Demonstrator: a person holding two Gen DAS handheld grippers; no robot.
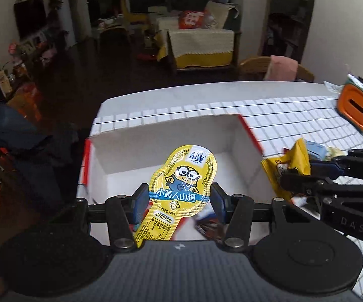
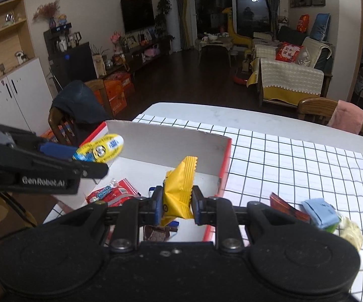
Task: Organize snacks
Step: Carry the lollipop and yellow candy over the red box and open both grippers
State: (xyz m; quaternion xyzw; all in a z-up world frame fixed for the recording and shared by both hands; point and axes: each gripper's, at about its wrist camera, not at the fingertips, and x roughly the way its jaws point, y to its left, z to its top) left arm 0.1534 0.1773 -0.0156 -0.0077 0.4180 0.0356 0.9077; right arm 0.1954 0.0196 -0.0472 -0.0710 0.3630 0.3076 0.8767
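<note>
My left gripper (image 1: 180, 196) is shut on a yellow Minions snack pack (image 1: 181, 178), held above the open white box with red sides (image 1: 171, 136). In the right wrist view that left gripper (image 2: 90, 158) comes in from the left with the same pack (image 2: 100, 149) over the box (image 2: 176, 136). My right gripper (image 2: 176, 201) is shut on a yellow snack packet (image 2: 178, 188), hanging over the box's right part. The left wrist view shows the right gripper (image 1: 299, 171) and its yellow packet (image 1: 289, 161) by the box's right wall. Red wrapped snacks (image 2: 116, 192) lie inside the box.
Loose snacks lie on the checked tablecloth (image 2: 294, 166) right of the box: a dark red pack (image 2: 287, 207), a blue packet (image 2: 320, 212). An orange-and-teal holder (image 1: 357, 110) stands at the far right. Wooden chairs (image 2: 332, 115) ring the table; one holds a dark jacket (image 2: 80, 105).
</note>
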